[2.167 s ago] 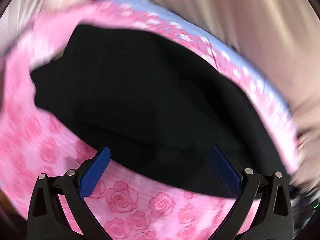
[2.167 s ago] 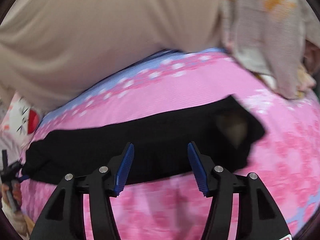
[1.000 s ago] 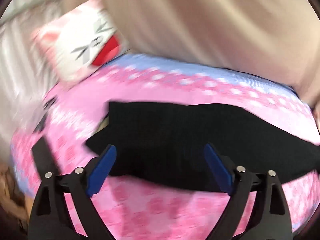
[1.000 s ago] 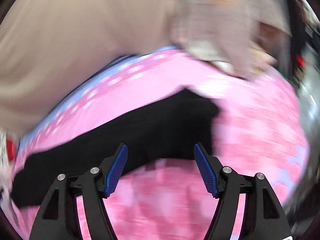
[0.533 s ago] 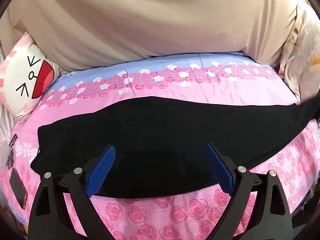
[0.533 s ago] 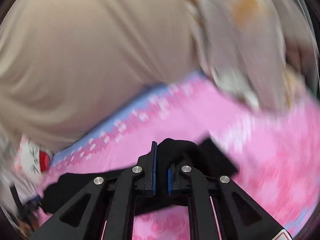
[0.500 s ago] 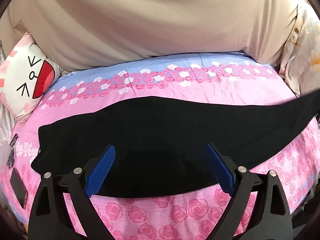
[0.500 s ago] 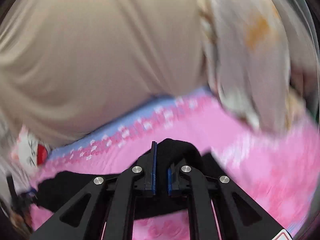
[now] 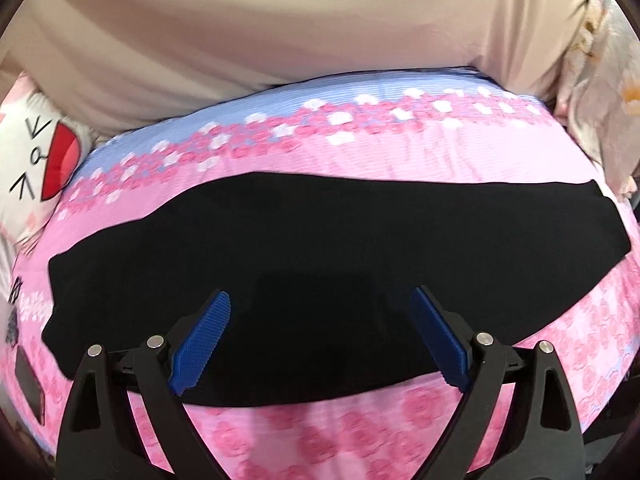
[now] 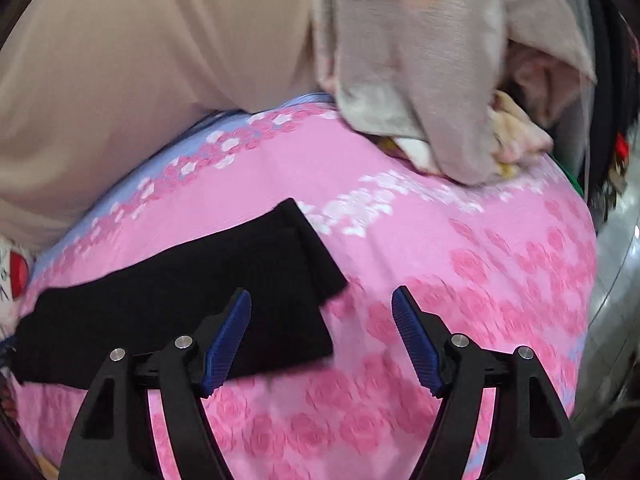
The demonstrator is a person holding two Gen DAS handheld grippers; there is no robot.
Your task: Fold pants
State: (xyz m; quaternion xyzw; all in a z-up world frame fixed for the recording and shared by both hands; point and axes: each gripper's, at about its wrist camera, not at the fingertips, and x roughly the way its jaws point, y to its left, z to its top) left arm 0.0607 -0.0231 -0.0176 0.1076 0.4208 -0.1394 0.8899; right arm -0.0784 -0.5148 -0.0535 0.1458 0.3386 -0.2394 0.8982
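The black pants [image 9: 320,264] lie flat as one long band across the pink rose-print bed cover [image 9: 320,436], waist end at the left, leg end at the right. My left gripper [image 9: 320,332] hovers open over their near middle, nothing between the blue pads. In the right wrist view the leg end of the pants [image 10: 224,292] lies left of centre, its hem corner reaching toward the gap. My right gripper [image 10: 322,336] has its jaws opening above the cover just right of that hem; the left pad [image 10: 228,340] overlaps the cloth's edge and nothing is gripped.
A beige curtain [image 9: 280,32] hangs behind the bed. A white cartoon pillow [image 9: 36,160] lies at the far left. A crumpled grey and floral blanket [image 10: 432,80] is heaped at the bed's right end. A dark phone [image 9: 30,380] lies by the left edge.
My right gripper, shut on the raised leg end half a second ago, has let go and opened; the hem now lies flat on the cover. The left gripper swung to face the pants squarely.
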